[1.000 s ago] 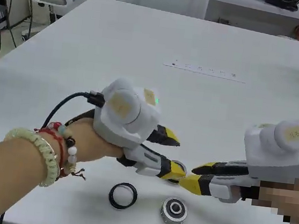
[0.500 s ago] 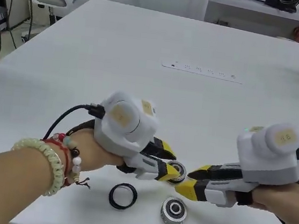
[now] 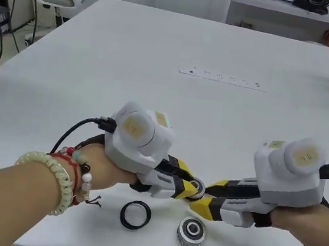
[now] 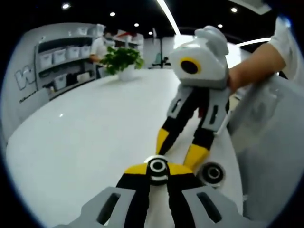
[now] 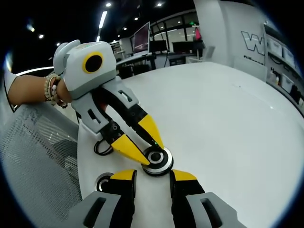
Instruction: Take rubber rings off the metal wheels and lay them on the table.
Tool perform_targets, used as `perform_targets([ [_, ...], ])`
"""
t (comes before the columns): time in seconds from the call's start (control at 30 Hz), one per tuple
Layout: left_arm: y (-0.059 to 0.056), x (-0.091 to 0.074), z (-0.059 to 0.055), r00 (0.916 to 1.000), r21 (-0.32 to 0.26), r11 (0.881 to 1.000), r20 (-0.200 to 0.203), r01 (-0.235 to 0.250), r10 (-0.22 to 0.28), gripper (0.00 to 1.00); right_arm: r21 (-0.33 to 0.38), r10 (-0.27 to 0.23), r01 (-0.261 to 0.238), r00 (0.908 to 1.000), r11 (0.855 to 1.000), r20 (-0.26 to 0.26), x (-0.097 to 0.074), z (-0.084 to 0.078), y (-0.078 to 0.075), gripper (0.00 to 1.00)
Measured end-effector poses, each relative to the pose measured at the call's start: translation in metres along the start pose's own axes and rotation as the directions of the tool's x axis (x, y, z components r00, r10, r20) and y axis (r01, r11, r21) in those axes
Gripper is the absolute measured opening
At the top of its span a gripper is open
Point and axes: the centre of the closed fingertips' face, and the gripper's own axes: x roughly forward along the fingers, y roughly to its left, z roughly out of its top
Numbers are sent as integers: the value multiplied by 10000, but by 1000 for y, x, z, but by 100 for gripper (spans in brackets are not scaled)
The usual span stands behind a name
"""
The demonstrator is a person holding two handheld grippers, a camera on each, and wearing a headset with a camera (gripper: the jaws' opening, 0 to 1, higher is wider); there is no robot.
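**Two tongs meet at a small wheel held just above a desk**

The left tongs [image 3: 185, 188], black with yellow tips, are clamped on a small silver metal wheel [image 3: 196, 188] with a dark centre. They hold it just above the white desk [image 3: 159, 69], on the side nearest the person. The right tongs [image 5: 154, 175] face them with jaws parted, one yellow tip on either side of the wheel. They are close to the wheel but not closed on anything. Whether a rubber ring sits on this wheel's rim is too small to tell.

Several things could go wrong from here:
- **Wheel slipping:** the left tongs seem to hold the wheel by their tips alone. If the right tongs pull or pry off-centre, the wheel may twist out, drop and roll toward the near edge of the desk.
- **Ring flying off:** a ring stretched over the rim, if one is there, could snap free and fly off instead of being laid down.
- **Tips colliding:** the two pairs of tips are crowded together. They may knock each other, or the right tongs may pinch metal rather than rubber.

Counted, the scene holds:
- Two tongs, one in each hand.
- Two metal wheels: the held one, and a second metal wheel [image 3: 191, 231] lying flat on the desk just nearer the person than the tongs.
- One black rubber ring [image 3: 135, 215], loose on the desk, near that second wheel but not touching it.
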Motion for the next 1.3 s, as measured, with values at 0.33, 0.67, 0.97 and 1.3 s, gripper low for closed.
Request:
perform_targets([
  [0.33,-1,0,0,10000,84,10000,6,6,-6,14,-302,-103,103,9999,9995,-17,-3,0,-4,17],
  [0.67,-1,-1,0,10000,66,10000,21,-65,64,14,-1161,-331,294,9990,9928,-297,-6,-3,-6,3],
  [0.97,-1,-2,0,9999,139,9998,1,-119,119,14,106,-409,411,9990,9991,-151,-4,-4,-14,0],
  [1.3,-1,-2,0,9999,255,9996,-40,-140,141,14,3328,-257,88,9986,9430,463,-9,1,-19,0],
])
